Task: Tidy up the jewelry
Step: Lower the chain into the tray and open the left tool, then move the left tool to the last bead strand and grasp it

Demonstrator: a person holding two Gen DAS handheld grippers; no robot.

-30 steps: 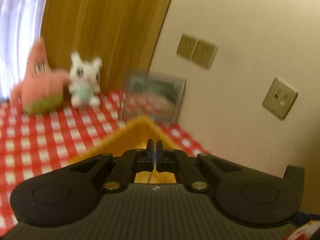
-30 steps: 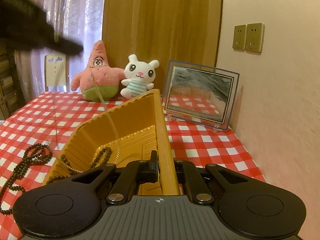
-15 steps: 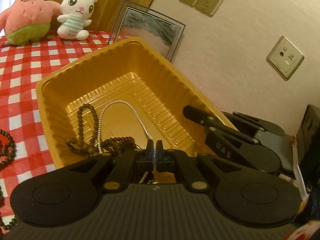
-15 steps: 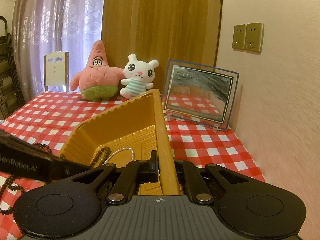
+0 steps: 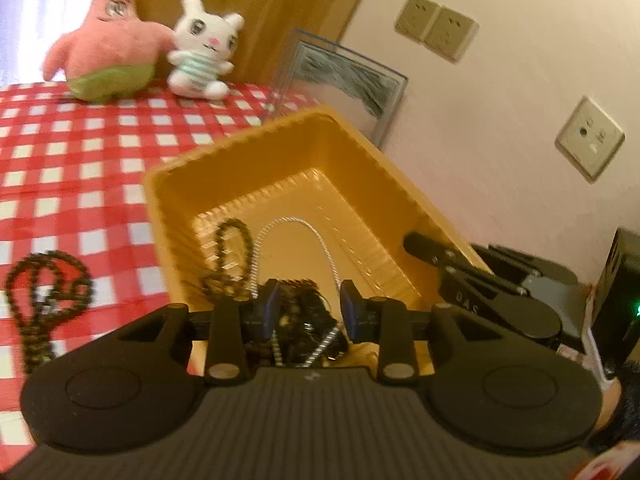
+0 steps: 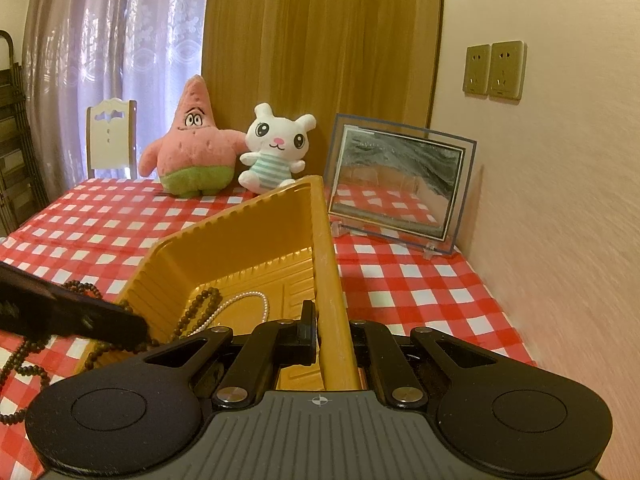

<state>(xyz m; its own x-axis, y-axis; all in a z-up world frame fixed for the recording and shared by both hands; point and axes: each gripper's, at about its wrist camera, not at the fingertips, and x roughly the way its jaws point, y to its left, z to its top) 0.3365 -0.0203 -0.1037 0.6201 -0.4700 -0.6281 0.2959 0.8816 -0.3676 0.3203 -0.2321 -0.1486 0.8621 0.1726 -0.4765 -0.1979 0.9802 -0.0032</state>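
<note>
Holding entry, jewelry sorting, one moment.

Item 1: yellow tray (image 5: pixel 256 148), ribbed plastic, on the checked tablecloth (image 5: pixel 80 168). Contents: pearl necklace (image 5: pixel 280 226) in an arch on the floor of the tray; dark bead strand (image 5: pixel 232 240) beside it, the two tangling at the near end.

Item 2: left gripper (image 5: pixel 308 312), jaws parted, nothing between them, poised over the tray's near end directly above the tangle.

Item 3: right gripper (image 6: pixel 334 340), closed on the tray's right wall, steadying it; its fingers (image 5: pixel 440 256) show at the tray's right rim in the left view.

Item 4: loose bead necklace (image 5: pixel 44 292), dark, still outside the tray on the cloth, just beyond its left wall. Lies to the left of the left gripper and slightly forward; loop runs roughly away from the camera, with a tail toward the near edge. Left gripper is the nearer and the only free one; judged the likely next pick, calling for a sideways shift left over the tray wall.

Surface and room: red-and-white check cloth, table against a pale wall with sockets (image 6: pixel 495 70). Back of table: pink star plush (image 6: pixel 192 148), white rabbit plush (image 6: pixel 276 152), glass sand picture (image 6: pixel 400 184). Wood panel, lace curtain, white chair (image 6: pixel 110 136) behind.
</note>
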